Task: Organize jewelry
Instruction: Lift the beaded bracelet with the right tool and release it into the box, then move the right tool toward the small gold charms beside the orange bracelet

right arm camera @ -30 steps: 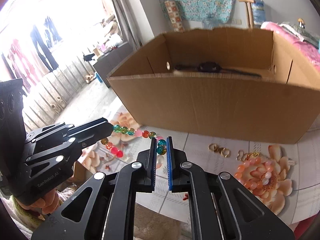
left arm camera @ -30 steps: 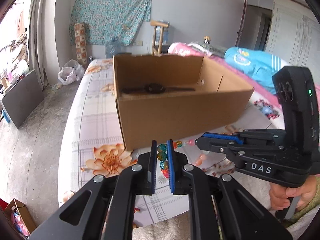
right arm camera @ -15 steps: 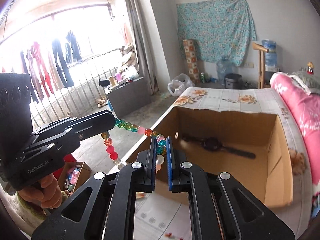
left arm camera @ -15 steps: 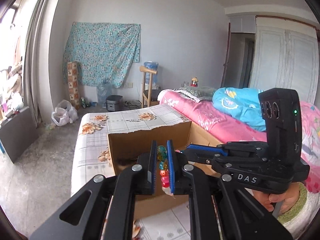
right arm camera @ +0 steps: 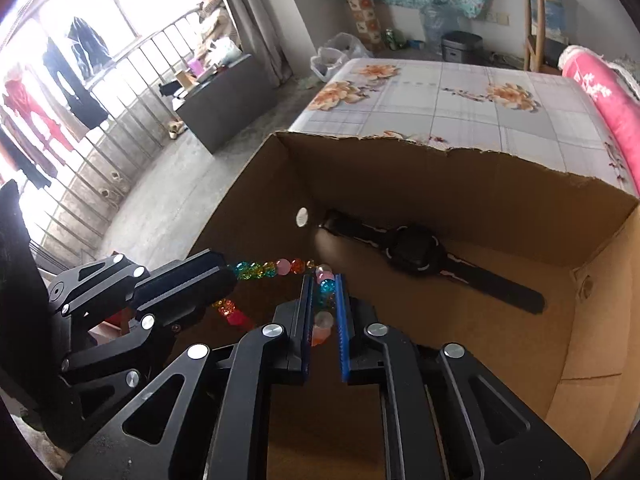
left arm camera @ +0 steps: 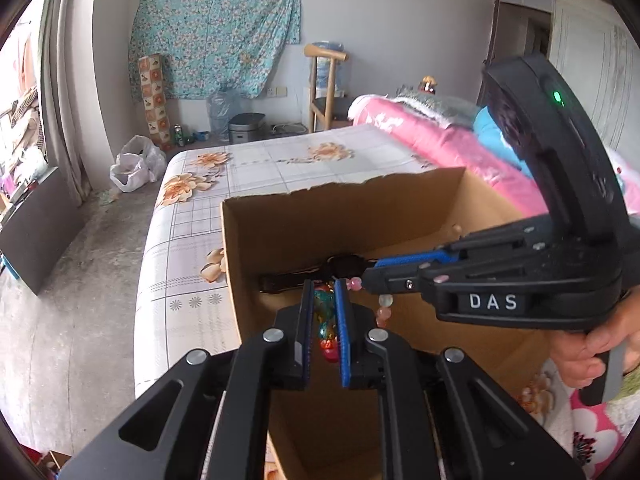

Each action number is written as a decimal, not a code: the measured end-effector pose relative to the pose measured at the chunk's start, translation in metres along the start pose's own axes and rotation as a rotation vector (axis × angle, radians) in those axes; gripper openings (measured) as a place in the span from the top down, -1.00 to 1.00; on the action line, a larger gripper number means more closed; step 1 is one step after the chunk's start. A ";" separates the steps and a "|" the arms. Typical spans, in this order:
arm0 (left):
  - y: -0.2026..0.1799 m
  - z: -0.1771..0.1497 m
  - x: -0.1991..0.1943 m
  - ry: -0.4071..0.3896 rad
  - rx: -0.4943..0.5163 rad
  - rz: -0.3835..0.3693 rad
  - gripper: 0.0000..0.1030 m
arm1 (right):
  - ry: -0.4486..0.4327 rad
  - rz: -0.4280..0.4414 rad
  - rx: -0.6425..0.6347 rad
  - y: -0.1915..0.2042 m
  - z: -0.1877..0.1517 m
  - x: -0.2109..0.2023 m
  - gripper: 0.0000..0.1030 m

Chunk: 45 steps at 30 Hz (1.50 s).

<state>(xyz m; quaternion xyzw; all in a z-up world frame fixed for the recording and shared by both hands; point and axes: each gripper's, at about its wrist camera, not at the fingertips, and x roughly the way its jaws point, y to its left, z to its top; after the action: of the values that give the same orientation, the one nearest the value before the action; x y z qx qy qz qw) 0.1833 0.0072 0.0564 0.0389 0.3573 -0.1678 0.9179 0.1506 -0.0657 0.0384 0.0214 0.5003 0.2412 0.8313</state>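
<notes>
Two handheld grippers carry a bead string (right arm camera: 276,269) over an open cardboard box (right arm camera: 460,184) on a flowered bed. The left gripper (left arm camera: 324,304) has coloured beads between its pads, which still look pressed on the string, though its jaws are just starting to ease apart. The right gripper (right arm camera: 323,300), further into the box, pinches the string's other part, a teal bead and a pale one showing between its pads; its jaws are opening too. Between the two, the beads hang in a short, slightly sagging line above the box floor, a loose loop dangling below the left gripper. A black watch (right arm camera: 416,248) already lies flat on the floor of the box, along its far wall.

The step in hand appears to be laying the string down inside the box. Done well, both grippers would sink low before letting go, so the beads settle rather than drop and scatter, and would release near the box's front wall, clear of the watch. Letting go with both at once should keep the string from swinging.
</notes>
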 end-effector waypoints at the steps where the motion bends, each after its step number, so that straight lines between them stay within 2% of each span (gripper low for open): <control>1: 0.001 -0.002 0.003 0.002 0.002 0.009 0.69 | 0.002 -0.004 0.002 0.000 0.002 0.000 0.76; 3: 0.005 -0.004 0.006 -0.011 -0.011 0.011 0.61 | -0.002 -0.003 0.006 -0.002 0.004 -0.003 0.71; 10: 0.016 -0.014 -0.016 -0.067 -0.075 0.010 0.61 | -0.093 -0.007 0.035 -0.014 -0.006 -0.035 0.65; 15: 0.015 -0.028 -0.052 -0.122 -0.097 0.037 0.61 | -0.184 -0.020 0.069 -0.026 -0.031 -0.079 0.53; 17: 0.016 -0.034 -0.063 -0.136 -0.114 0.035 0.56 | -0.221 -0.016 0.092 -0.031 -0.043 -0.096 0.39; 20: 0.016 -0.051 -0.079 -0.143 -0.144 0.024 0.48 | -0.260 0.002 0.136 -0.036 -0.071 -0.120 0.34; 24: 0.006 -0.077 -0.098 -0.183 -0.162 -0.062 0.37 | -0.295 0.085 0.155 -0.032 -0.112 -0.144 0.31; 27: -0.007 -0.099 -0.104 -0.185 -0.146 -0.132 0.32 | -0.284 0.147 0.165 -0.027 -0.141 -0.147 0.27; 30: -0.021 -0.119 -0.085 -0.094 -0.159 -0.167 0.31 | -0.222 0.107 0.206 -0.029 -0.164 -0.133 0.26; 34: -0.033 -0.129 -0.056 -0.020 -0.176 -0.154 0.31 | -0.143 -0.020 0.252 -0.043 -0.170 -0.110 0.26; 36: -0.036 -0.126 -0.050 -0.018 -0.171 -0.135 0.31 | -0.136 -0.092 0.249 -0.050 -0.164 -0.105 0.25; 45: -0.036 -0.110 -0.046 -0.057 -0.188 -0.132 0.31 | -0.167 -0.126 0.299 -0.071 -0.144 -0.094 0.25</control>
<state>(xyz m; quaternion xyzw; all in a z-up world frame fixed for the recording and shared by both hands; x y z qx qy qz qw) 0.0685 0.0072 0.0071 -0.0759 0.3471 -0.1946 0.9143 0.0201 -0.1981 0.0243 0.1333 0.4604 0.1087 0.8709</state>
